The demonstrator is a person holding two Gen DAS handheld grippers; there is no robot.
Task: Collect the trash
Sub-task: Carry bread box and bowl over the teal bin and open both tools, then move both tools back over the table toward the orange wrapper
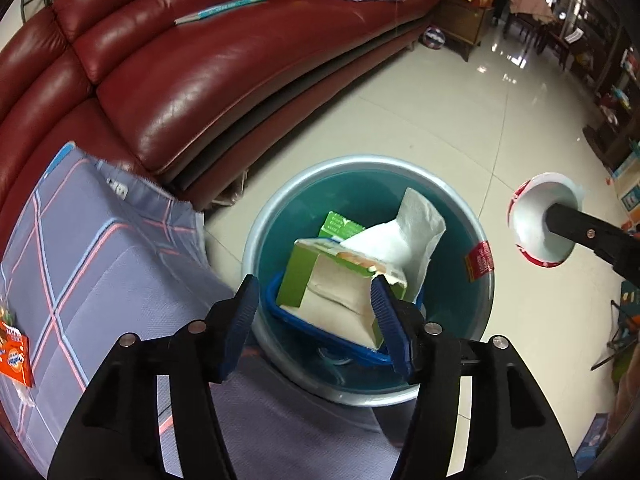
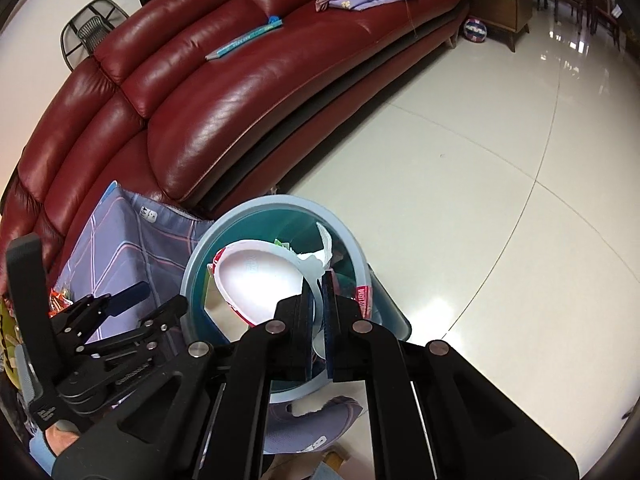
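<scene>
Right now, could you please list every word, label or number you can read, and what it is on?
None can be read.
Orange snack packet: print blurred.
Red label on the trash bin: too small.
Green carton: print blurred.
White cloth tag: illegible.

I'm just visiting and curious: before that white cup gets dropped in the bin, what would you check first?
1. Right gripper fingers clamped on the white cup rim: ok.
2. Cup over the teal bin: ok in the right wrist view, beside it in the left; cannot tell.
3. Left gripper open, holding nothing: ok.
4. Green carton inside the bin: ok.
5. Room left in the bin: ok.
6. Left gripper clear of the drop: cannot tell.
</scene>
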